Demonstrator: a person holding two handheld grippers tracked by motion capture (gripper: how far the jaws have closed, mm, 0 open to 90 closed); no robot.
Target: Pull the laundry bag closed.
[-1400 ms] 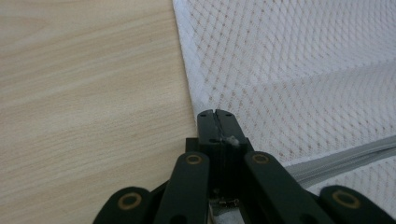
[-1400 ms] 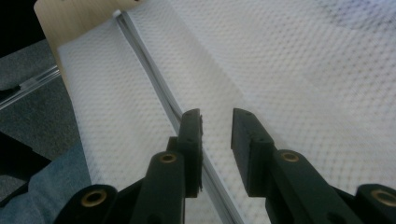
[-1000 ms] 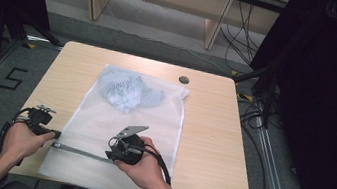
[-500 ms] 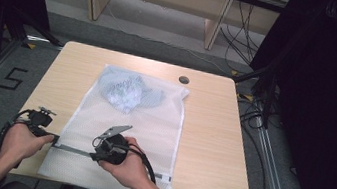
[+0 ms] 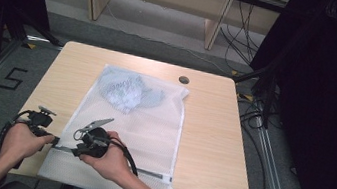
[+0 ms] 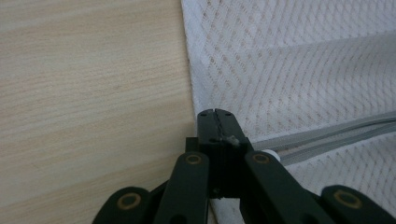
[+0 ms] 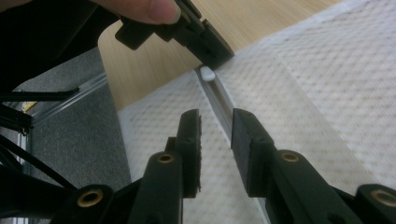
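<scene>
A white mesh laundry bag (image 5: 147, 121) lies flat on the wooden table (image 5: 211, 131), with a bluish cloth (image 5: 126, 91) inside its far end. A grey zipper (image 5: 145, 172) runs along the near edge. My left gripper (image 5: 53, 140) is shut on the bag's left edge (image 6: 205, 70), right at the zipper's end (image 6: 216, 114). The white zipper pull (image 7: 207, 73) sits just beside its tips. My right gripper (image 5: 76, 147) points left at it and hovers open over the zipper track (image 7: 215, 125). Its jaws have just closed a little, with the track between them and not pressed.
A dark round grommet (image 5: 184, 79) sits in the table's far side. Bare wood lies right of the bag. The table's near left corner (image 7: 112, 88) is close by, with grey floor and a metal rail below. Cables trail from both grippers.
My right gripper has slid left along the zipper towards the left gripper, dropping slightly. The left gripper has stayed clamped in place.
</scene>
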